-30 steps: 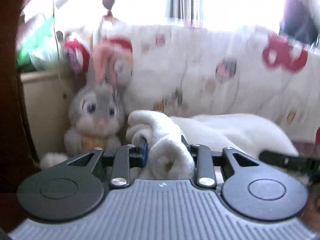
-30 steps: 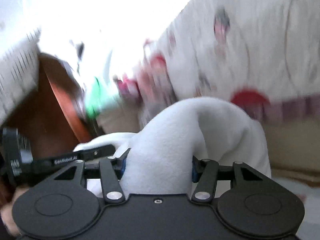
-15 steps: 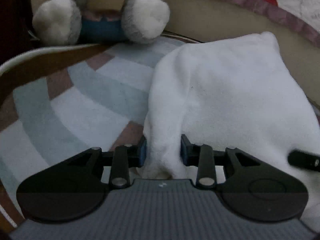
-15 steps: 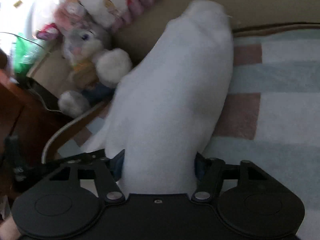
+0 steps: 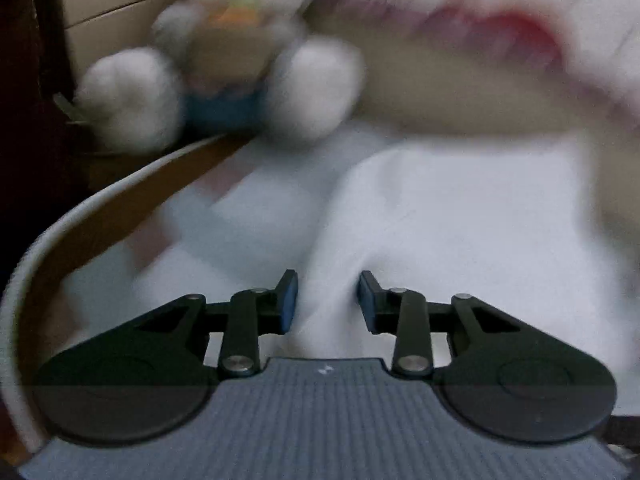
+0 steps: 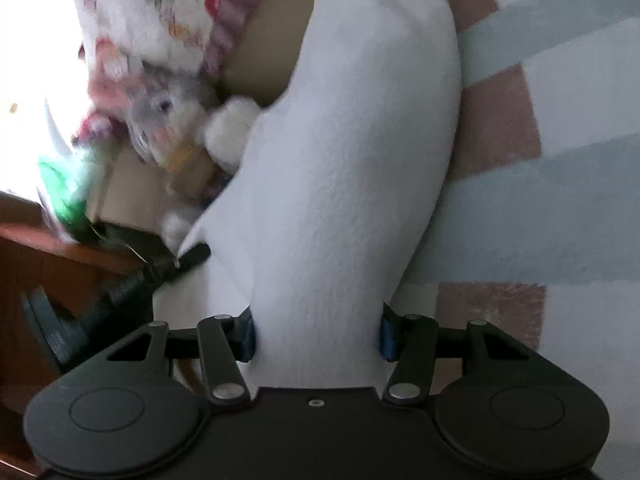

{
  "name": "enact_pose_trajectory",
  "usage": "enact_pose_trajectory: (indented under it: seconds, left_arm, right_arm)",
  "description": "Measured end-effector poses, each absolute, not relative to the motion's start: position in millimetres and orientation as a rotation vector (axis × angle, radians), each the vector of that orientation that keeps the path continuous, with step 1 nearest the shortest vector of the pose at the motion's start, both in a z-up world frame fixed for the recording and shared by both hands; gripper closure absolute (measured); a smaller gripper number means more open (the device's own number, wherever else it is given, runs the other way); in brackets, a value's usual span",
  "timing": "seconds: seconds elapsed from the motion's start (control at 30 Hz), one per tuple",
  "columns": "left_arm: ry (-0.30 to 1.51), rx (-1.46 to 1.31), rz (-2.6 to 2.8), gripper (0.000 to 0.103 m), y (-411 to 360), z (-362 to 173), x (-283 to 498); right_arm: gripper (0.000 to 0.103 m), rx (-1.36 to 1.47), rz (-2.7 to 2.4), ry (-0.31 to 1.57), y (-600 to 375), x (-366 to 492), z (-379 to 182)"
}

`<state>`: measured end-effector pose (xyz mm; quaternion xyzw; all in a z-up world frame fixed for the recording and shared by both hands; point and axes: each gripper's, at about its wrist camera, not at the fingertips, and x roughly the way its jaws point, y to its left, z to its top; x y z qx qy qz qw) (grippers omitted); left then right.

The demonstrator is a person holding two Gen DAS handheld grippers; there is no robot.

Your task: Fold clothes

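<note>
**White garment gripped at both ends on the striped bed**

I'm over a bed point(image 6: 560, 184) with a pastel striped cover; a plush rabbit point(image 5: 224, 76) sits at its head (blurred). My right tongs point(image 6: 316, 334) clench a thick bunch of the white fleece garment point(image 6: 352, 160), which stretches forward across the cover. My left tongs point(image 5: 326, 304) pinch its other fold.
</note>
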<state>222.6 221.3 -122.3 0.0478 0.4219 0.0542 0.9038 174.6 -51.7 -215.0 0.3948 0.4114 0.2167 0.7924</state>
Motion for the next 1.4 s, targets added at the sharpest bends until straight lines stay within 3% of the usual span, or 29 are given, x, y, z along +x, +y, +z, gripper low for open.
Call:
enact_pose_trajectory:
  seconds: [0.1,0.3,0.37,0.47,0.73,0.87,0.93,0.97,1.0,1.07,1.13,1.3,1.4]
  left_arm:
    - [0.908,0.269,0.237,0.073,218,-151,214]
    - [0.805,0.015,0.225,0.071,240,-130,179]
    - [0.715,0.033,0.177,0.064,226,-116,166]
    - [0.62,0.058,0.042,0.045,192,-96,146]
    - [0.745,0.022,-0.313,0.043,107,-129,152]
    - [0.786,-0.094,-0.369,0.051,124,-138,159]
    - [0.807,-0.093,-0.389,0.054,130,-140,163]
    - [0.806,-0.075,-0.392,0.054,128,-140,162]
    - [0.805,-0.064,-0.388,0.054,126,-141,161]
    - [0.802,-0.05,-0.382,0.054,122,-144,162]
    - [0.802,-0.035,-0.385,0.054,119,-145,159]
    - [0.832,-0.042,-0.353,0.054,118,-145,159]
    - [0.863,-0.095,-0.314,0.054,125,-144,159]
  right_arm:
    - [0.039,0.55,0.513,0.852,-34,162,-208]
    - [0.035,0.434,0.603,0.833,-55,147,-192]
    - [0.033,0.501,0.635,0.789,-78,147,-184]
    - [0.012,0.7,0.622,0.714,-127,157,-179]
    - [0.011,0.868,0.397,0.847,-169,266,-213]
    - [0.009,0.959,0.458,0.881,-159,300,-226]
    - [0.02,0.911,0.442,0.844,-155,306,-219]
    - [0.051,0.854,0.431,0.792,-153,306,-210]
    - [0.055,0.766,0.441,0.728,-148,301,-200]
    - [0.058,0.577,0.449,0.623,-134,290,-188]
    - [0.059,0.458,0.394,0.649,-129,287,-201]
    - [0.04,0.505,0.312,0.716,-148,279,-204]
    - [0.038,0.546,0.322,0.709,-154,255,-184]
